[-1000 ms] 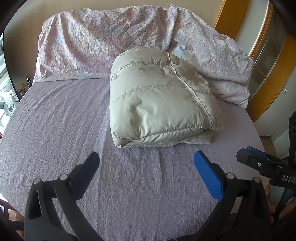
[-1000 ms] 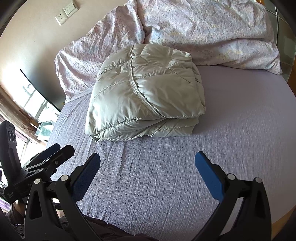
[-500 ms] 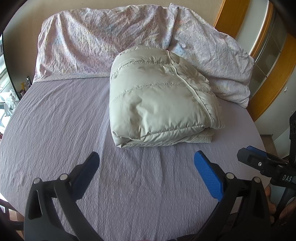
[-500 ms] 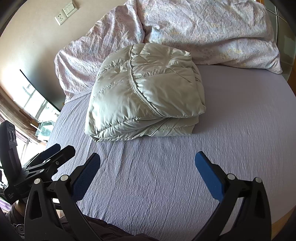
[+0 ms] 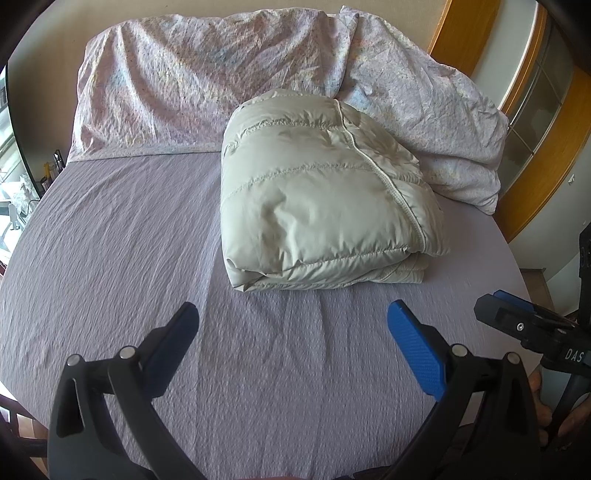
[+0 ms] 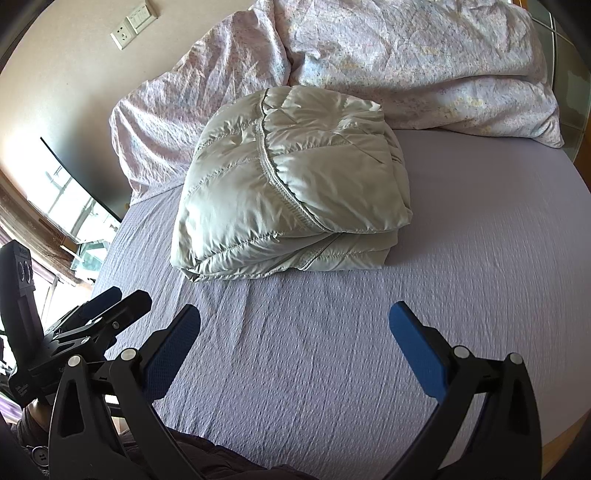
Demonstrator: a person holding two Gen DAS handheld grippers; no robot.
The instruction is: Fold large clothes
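Note:
A pale grey-green puffer jacket (image 5: 317, 199) lies folded into a thick bundle on the lilac bed sheet (image 5: 110, 240), its zipper seam running across the top. It also shows in the right wrist view (image 6: 291, 188). My left gripper (image 5: 291, 325) is open and empty, held back from the bundle's near edge. My right gripper (image 6: 295, 325) is open and empty too, also short of the bundle. The right gripper shows at the right edge of the left wrist view (image 5: 517, 321); the left gripper shows at the left of the right wrist view (image 6: 103, 314).
Two pink floral pillows (image 5: 207, 85) (image 5: 436, 114) lie against the headboard wall behind the jacket, the right one touching it. A wooden door frame (image 5: 546, 147) stands to the right of the bed. A window (image 6: 62, 199) and wall sockets (image 6: 133, 26) are on the left.
Nothing has visibly changed; both grippers stay open and still, and the jacket has not moved.

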